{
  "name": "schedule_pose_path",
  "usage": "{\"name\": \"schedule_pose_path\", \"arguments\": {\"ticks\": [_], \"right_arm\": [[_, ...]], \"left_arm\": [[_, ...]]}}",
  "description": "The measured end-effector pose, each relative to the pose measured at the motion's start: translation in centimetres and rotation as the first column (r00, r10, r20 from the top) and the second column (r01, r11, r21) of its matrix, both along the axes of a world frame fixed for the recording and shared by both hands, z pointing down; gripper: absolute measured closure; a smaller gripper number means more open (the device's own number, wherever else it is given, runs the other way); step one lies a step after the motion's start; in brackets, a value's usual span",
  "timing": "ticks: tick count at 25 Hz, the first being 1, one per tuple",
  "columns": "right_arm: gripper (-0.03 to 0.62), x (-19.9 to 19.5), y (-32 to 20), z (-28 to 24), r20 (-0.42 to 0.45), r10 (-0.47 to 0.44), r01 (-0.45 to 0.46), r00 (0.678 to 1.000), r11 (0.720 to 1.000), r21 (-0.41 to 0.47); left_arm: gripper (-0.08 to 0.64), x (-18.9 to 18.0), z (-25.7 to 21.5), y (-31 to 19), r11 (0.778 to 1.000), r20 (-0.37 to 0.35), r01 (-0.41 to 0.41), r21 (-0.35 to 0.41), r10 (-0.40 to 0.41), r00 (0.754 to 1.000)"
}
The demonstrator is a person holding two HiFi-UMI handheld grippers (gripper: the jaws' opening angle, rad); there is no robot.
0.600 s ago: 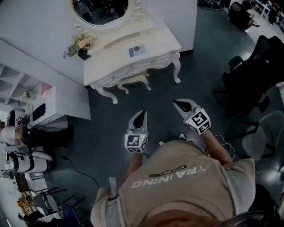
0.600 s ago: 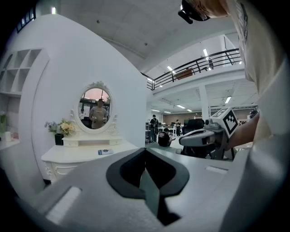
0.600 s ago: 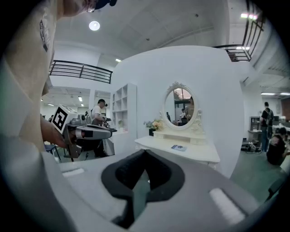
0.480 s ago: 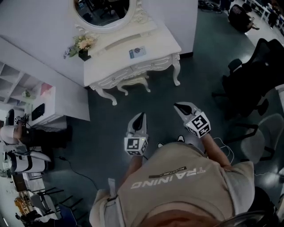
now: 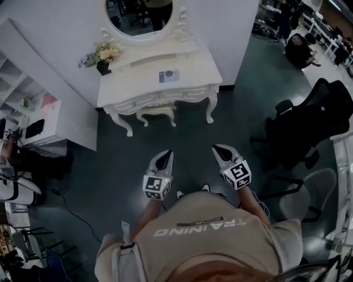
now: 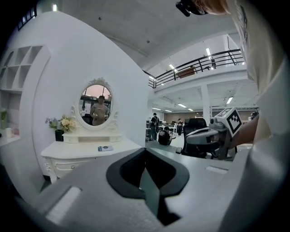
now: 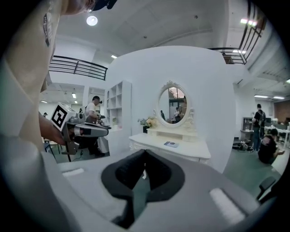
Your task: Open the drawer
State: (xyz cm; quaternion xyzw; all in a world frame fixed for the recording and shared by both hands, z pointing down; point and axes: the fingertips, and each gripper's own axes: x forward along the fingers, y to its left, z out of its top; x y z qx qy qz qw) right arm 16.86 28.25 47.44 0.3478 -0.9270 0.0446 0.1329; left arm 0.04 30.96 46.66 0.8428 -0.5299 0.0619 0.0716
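A white dressing table stands against the wall ahead of me. Its drawer fronts run along the front edge and look closed. My left gripper and right gripper are held side by side over the dark floor, well short of the table and pointing at it. Both are shut with nothing between the jaws. In the left gripper view the table is at lower left beyond the shut left gripper. In the right gripper view the table stands straight ahead of the shut right gripper.
An oval mirror, a flower pot and a small booklet are on the table. A stool is tucked under it. White shelving stands at left; a black office chair and a grey chair at right.
The view has swung so that the table now sits more squarely ahead and nearer the middle. Both grippers stay shut and have drawn slightly closer together.
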Motion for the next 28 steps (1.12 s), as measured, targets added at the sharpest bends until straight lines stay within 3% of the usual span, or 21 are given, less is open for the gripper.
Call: {"name": "schedule_pose_path", "arguments": {"ticks": [7,11,17,21,25,28], "right_arm": [[0.591,0.8,-1.0,2.4,-0.019,-0.086,0.085,0.996,0.995,-0.052],[0.591,1.9,-3.4,3.3,0.001,-0.08,0.08,0.997,0.996,-0.046],[0.591,1.1,-7.6,6.9,0.039,-0.167,0.17,0.985,0.981,-0.089],[0.591,0.2,-8.0,8.3,0.076,-0.204,0.212,0.976,0.969,-0.126],[0.591,-0.8,-9.4,8.6,0.052,-0.201,0.206,0.978,0.97,-0.132],[0.591,-1.4,-11.6,7.2,0.037,-0.164,0.167,0.986,0.979,-0.113]], "left_arm": [[0.552,2.2,1.1,-1.3,0.999,-0.007,0.018,-0.051,-0.018,1.0],[0.552,2.8,2.3,-2.0,0.994,0.014,0.062,-0.093,-0.061,0.998],[0.552,3.5,5.0,-4.2,0.974,0.019,0.153,-0.169,-0.152,0.988],[0.552,5.0,5.4,-4.6,0.978,0.031,0.112,-0.178,-0.108,0.994],[0.552,2.9,6.0,-6.6,0.977,0.002,0.095,-0.19,-0.096,0.995],[0.552,0.6,5.4,-9.4,0.984,-0.002,0.085,-0.155,-0.086,0.996]]}}
